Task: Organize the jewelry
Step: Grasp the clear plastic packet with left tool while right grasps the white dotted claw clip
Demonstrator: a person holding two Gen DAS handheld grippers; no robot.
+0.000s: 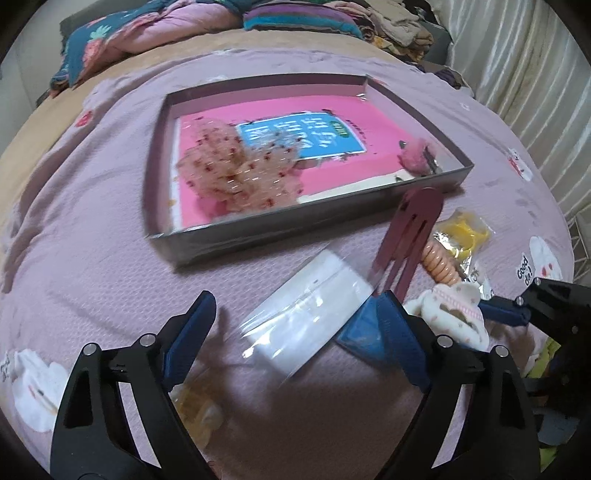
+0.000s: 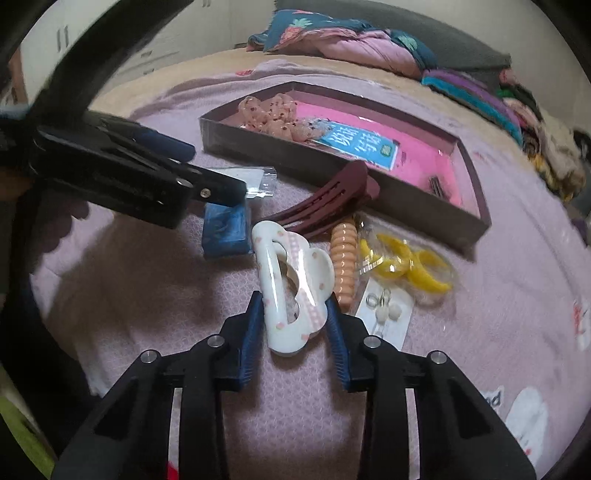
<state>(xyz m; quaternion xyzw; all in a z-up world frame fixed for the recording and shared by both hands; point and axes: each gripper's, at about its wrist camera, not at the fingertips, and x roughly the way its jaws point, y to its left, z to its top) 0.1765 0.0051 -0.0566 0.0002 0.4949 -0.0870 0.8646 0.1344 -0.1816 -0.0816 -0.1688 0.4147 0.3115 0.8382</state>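
A shallow grey box with a pink liner lies on the bed; it holds a peach scrunchie and a pink fluffy clip. My left gripper is open over a clear plastic packet, with a blue item by its right finger. My right gripper is shut on a white cloud-shaped hair claw. A maroon hair clip, an orange coil tie, a bag of yellow rings and an earring card lie beside it.
The bed has a pink patterned cover. Folded quilts and clothes pile at the far end. A curtain hangs at the right. A crumpled yellow wrapper lies under my left gripper.
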